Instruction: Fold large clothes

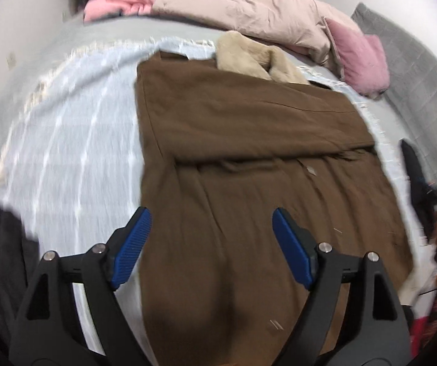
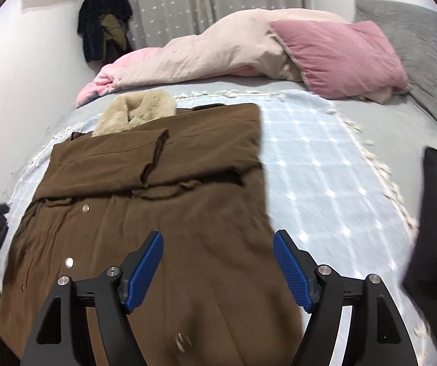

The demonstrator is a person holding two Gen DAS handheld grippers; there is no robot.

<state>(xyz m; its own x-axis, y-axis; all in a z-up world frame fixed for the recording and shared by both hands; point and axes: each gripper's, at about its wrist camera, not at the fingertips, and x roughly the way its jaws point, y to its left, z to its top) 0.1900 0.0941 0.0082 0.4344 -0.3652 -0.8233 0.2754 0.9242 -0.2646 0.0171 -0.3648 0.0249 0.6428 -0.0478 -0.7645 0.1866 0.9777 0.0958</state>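
A large brown coat (image 1: 248,167) with a beige fur collar (image 1: 255,58) lies flat on a light blue checked throw (image 1: 75,140) on the bed, sleeves folded across its body. My left gripper (image 1: 212,216) is open and empty, hovering over the coat's lower left edge. In the right wrist view the coat (image 2: 157,198) and its collar (image 2: 139,109) fill the left half. My right gripper (image 2: 218,239) is open and empty above the coat's lower right edge.
A beige-pink duvet (image 2: 218,52) and a pink pillow (image 2: 337,58) are piled at the head of the bed. A grey headboard cushion (image 2: 416,30) is at right. Dark clothes (image 2: 105,18) hang on the wall. A black item (image 2: 435,238) lies at the right edge.
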